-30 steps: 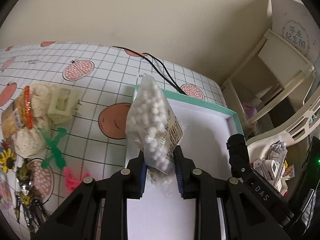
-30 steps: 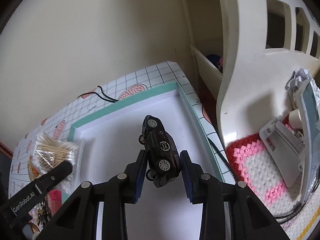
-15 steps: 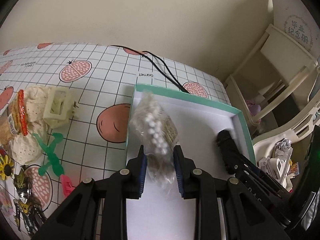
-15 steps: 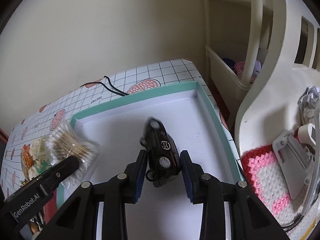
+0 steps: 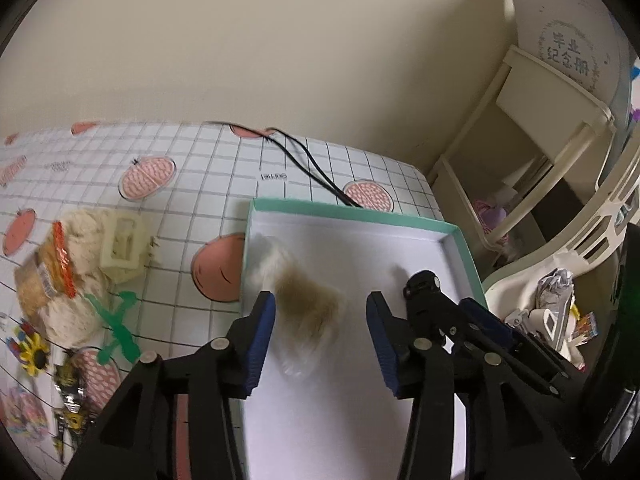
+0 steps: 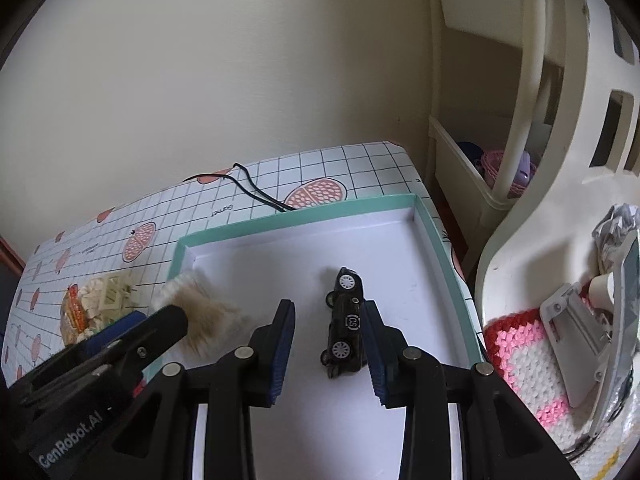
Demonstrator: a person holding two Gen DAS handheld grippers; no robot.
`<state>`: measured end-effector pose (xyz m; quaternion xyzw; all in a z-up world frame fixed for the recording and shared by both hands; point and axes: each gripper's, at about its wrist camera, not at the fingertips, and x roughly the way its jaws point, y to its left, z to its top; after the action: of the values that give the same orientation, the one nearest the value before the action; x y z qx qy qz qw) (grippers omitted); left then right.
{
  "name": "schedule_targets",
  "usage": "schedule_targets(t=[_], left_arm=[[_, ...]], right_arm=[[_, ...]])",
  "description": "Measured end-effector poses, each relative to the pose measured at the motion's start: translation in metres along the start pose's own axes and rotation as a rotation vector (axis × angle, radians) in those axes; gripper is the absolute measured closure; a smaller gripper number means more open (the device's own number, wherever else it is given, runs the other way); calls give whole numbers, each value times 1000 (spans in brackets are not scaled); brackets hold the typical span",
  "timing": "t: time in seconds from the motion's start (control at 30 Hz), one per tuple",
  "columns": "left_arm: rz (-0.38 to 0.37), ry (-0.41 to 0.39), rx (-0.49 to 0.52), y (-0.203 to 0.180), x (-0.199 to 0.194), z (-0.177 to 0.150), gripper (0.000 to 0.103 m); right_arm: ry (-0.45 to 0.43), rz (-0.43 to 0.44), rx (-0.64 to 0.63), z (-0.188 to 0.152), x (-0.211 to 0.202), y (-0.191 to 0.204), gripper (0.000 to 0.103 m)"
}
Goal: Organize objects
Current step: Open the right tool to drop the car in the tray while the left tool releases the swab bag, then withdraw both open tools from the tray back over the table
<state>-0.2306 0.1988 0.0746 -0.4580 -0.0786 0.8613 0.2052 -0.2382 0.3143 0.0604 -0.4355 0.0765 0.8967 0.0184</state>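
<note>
Both grippers — left (image 5: 320, 312), right (image 6: 330, 320) — just spread; bag (image 5: 308, 304) & car (image 6: 346, 324) dropped in tray (image 6: 436, 240) — 2 items done

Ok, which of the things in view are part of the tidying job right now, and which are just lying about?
Part of the job:
- teal-rimmed tray
- black toy car, lying in the tray
- blurred clear bag, in the tray
- left gripper and right gripper, both open

Lying about:
- black cable
- crochet mat
- cream shelf unit
</note>
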Motion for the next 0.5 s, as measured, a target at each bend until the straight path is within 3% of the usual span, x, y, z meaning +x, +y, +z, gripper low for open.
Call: schedule_targets(t=[0.27,0.4,0.5], left_arm=[[59,-12,14,2,-8,4,32],[92,-8,13,6,-7,4,29],[114,-7,13,10,-6,3,18]], right_arm=[[8,-19,-11,3,-5,1,66],[15,-33,-26,2,-5,2,66],[22,-40,-33,1,-4,2,61]])
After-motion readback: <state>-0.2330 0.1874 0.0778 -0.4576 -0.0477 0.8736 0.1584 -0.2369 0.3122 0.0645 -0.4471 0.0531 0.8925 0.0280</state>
